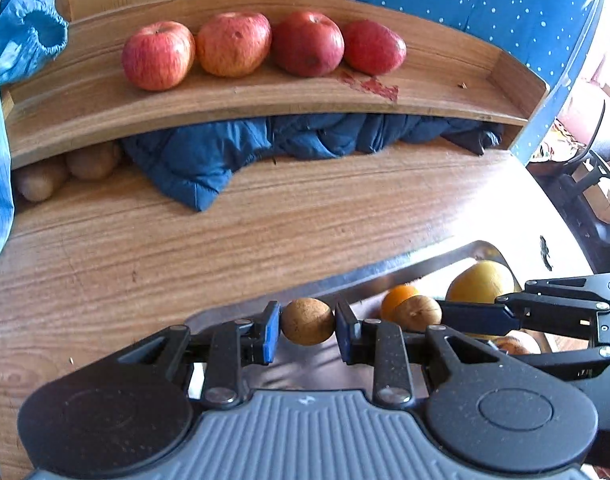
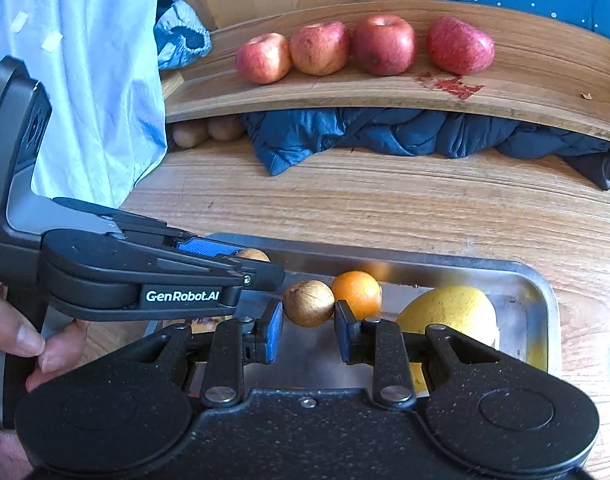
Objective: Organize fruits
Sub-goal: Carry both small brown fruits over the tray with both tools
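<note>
My left gripper (image 1: 307,322) is shut on a brown kiwi (image 1: 307,321), held over the near edge of a metal tray (image 1: 345,280). My right gripper (image 2: 308,310) is shut on another brown kiwi (image 2: 309,303) above the same tray (image 2: 537,280). The right gripper also shows in the left wrist view (image 1: 437,314) with its kiwi (image 1: 417,313). The left gripper shows in the right wrist view (image 2: 249,258) with its kiwi (image 2: 252,255) partly hidden. An orange (image 2: 357,294) and a large yellow fruit (image 2: 449,312) lie in the tray. Two kiwis (image 1: 65,170) sit under the shelf at the left.
A wooden shelf (image 1: 265,96) at the back holds several red apples (image 1: 233,44). A dark blue quilted jacket (image 1: 265,144) is stuffed under it. Light blue cloth (image 2: 85,80) hangs at the left. A red stain (image 1: 373,84) marks the shelf. The wooden table (image 1: 185,240) lies between.
</note>
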Demonstrator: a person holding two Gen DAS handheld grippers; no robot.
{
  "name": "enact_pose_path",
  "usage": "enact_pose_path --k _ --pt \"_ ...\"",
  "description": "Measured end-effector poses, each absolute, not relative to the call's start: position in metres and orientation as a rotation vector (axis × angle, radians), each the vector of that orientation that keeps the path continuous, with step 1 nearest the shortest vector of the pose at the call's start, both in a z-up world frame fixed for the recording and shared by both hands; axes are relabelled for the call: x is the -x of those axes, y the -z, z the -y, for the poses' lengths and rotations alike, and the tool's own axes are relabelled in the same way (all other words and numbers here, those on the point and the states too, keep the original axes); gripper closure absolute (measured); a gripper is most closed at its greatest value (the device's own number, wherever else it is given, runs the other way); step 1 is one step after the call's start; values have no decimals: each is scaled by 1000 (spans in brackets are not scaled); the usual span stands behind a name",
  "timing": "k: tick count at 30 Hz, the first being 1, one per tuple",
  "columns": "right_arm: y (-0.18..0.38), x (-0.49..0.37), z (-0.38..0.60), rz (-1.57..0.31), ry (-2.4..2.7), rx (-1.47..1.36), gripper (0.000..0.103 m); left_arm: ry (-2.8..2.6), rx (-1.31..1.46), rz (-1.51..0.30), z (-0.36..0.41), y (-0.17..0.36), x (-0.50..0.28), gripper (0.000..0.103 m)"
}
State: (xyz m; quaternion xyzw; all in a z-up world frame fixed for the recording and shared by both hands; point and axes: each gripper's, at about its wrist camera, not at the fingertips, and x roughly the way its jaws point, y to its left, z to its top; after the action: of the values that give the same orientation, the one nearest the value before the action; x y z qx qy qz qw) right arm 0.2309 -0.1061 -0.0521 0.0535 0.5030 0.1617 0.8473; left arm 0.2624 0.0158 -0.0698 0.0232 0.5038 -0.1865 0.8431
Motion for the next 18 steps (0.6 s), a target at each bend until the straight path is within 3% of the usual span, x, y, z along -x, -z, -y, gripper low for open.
enact_pose_path --k 18 --pt "56 -230 109 -1119 -323 -115 73 358 -86 -1136 -10 76 -262 71"
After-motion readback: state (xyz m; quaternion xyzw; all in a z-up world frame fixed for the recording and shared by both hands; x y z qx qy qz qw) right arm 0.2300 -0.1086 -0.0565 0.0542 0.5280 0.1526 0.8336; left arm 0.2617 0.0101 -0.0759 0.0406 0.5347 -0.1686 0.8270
